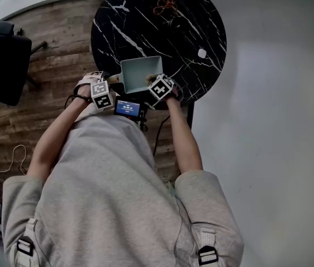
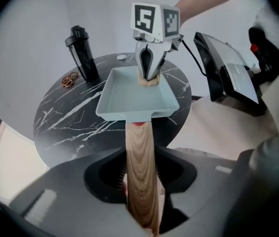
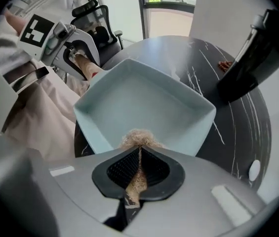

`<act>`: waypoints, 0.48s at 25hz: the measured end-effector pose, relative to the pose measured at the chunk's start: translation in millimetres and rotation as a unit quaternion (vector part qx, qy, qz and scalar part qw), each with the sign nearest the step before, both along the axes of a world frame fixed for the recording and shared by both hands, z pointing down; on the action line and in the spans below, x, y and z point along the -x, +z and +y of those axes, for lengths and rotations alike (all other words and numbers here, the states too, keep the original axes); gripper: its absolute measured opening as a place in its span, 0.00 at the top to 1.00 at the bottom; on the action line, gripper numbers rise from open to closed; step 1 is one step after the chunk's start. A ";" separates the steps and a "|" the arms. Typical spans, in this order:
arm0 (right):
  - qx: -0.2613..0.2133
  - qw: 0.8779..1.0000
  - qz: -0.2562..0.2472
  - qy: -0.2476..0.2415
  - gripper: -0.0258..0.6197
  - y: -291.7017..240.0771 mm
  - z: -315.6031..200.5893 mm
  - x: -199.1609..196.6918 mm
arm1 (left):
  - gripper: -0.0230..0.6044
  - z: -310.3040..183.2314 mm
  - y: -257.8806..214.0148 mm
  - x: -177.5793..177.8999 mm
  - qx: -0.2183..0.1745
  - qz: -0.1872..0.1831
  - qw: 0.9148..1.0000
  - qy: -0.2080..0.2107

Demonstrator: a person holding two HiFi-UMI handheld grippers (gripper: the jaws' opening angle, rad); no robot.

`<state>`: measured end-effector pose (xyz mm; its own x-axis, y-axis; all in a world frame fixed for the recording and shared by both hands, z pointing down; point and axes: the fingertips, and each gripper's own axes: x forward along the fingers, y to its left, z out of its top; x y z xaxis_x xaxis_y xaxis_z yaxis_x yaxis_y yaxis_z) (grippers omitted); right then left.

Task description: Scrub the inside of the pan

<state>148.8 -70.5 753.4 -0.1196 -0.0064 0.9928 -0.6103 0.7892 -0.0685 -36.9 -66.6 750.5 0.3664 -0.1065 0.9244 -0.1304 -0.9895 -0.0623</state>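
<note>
The pan (image 1: 140, 74) is a square, pale blue dish with low sloped walls and a straight wooden handle (image 2: 139, 167). It sits at the near edge of the round black marble table (image 1: 190, 26), close to the person's body, though I cannot tell whether its base rests flat on the top. It looks stiff and fairly light, and its smooth inside is likely slippery, so I judge it would slide or swing under a scrubbing push unless it is braced. The handle is the natural place to hold it: long, dry, grained wood that gives a firm bite and good leverage against twisting. The left tongs (image 2: 140, 181) do just that. Their jaws stand fairly wide apart, the handle fills the gap, and they clamp it partway along with the pan stretching away in front. The right tongs (image 3: 138, 169) point down at the rim on the side away from the handle. Their jaws are drawn almost together, pinching a tan, fibrous scrubber (image 3: 138, 138). It looks soft and springy, squeezed thin between the pads and tufting out below them. The tuft sits at the foot of the near wall, touching or nearly touching the inside. A pad this soft should bend into the corners, though a light pinch could let it drag loose, so a firm squeeze seems wise.
</note>
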 end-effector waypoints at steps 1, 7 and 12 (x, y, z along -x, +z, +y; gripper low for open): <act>-0.010 1.000 0.011 -0.009 0.91 0.9 -5.1 -0.5 | 0.71 -0.5 0.2 -0.4 -0.002 -0.001 1.000 0.006; -0.110 0.988 0.083 -0.067 0.91 2.6 -48.9 -2.7 | 0.72 1.0 1.1 -2.0 -0.013 -0.002 0.999 0.051; -0.146 0.981 0.104 -0.076 0.91 -2.4 -81.5 -0.9 | 0.72 2.9 1.0 -1.5 -0.016 0.000 0.999 0.052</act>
